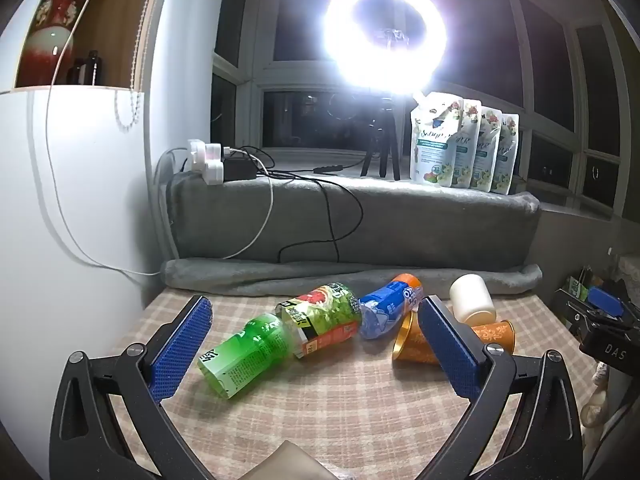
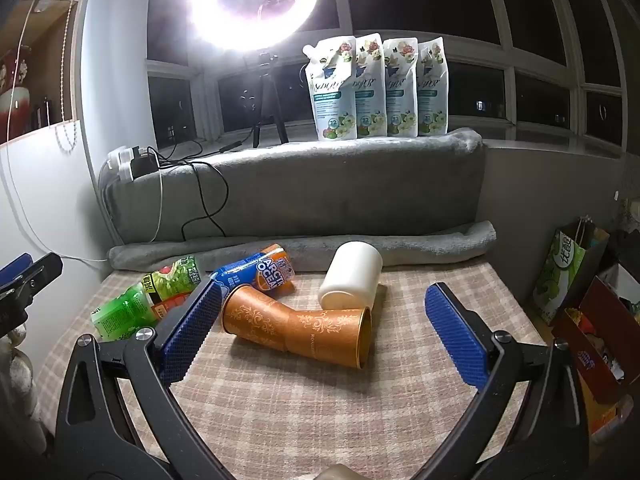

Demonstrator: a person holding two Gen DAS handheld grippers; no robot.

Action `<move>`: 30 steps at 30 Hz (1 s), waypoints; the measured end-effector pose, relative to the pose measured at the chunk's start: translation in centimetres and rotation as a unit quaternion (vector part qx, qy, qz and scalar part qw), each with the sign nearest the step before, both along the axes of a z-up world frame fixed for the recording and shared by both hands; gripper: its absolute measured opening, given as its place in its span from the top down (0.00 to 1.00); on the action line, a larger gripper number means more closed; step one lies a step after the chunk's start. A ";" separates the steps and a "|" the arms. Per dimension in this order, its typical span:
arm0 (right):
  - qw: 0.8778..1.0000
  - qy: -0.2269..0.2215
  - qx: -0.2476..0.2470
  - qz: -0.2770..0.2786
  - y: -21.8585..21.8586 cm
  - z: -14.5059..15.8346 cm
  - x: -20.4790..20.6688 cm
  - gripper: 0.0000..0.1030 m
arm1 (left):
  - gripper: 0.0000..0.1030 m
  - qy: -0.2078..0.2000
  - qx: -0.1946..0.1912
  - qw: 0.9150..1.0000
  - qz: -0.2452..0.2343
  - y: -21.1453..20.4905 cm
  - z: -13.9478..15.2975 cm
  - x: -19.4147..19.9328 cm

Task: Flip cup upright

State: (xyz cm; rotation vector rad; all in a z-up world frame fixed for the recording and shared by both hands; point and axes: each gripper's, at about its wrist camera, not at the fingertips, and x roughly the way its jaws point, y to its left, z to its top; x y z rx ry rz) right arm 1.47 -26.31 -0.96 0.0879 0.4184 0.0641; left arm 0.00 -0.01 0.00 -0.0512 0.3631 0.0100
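Observation:
Two orange paper cups with gold pattern lie on their sides on the checked tablecloth, bases touching. One [image 2: 256, 314] points left, the other [image 2: 332, 336] has its gold mouth to the right. A white cup [image 2: 352, 280] lies on its side just behind them. My right gripper [image 2: 324, 304] is open and empty, jaws either side of the orange cups, a little short of them. My left gripper [image 1: 316, 320] is open and empty, with the orange cups [image 1: 416, 342] partly hidden behind its right finger [image 1: 448, 348] and the white cup [image 1: 472, 298] beyond.
A green bottle [image 1: 244, 354], a green-and-red bottle [image 1: 324, 316] and a blue-orange can [image 1: 390, 306] lie on their sides at the left. A rolled grey blanket [image 2: 300, 248] borders the back. Detergent pouches [image 2: 376, 88], a ring light and cables stand on the ledge. Bags [image 2: 572, 276] stand right of the table.

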 end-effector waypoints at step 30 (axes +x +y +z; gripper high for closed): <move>1.000 0.004 0.000 0.001 0.3 -0.3 0.2 0.00 | 0.01 0.004 0.004 1.000 -0.003 -0.3 0.1 0.0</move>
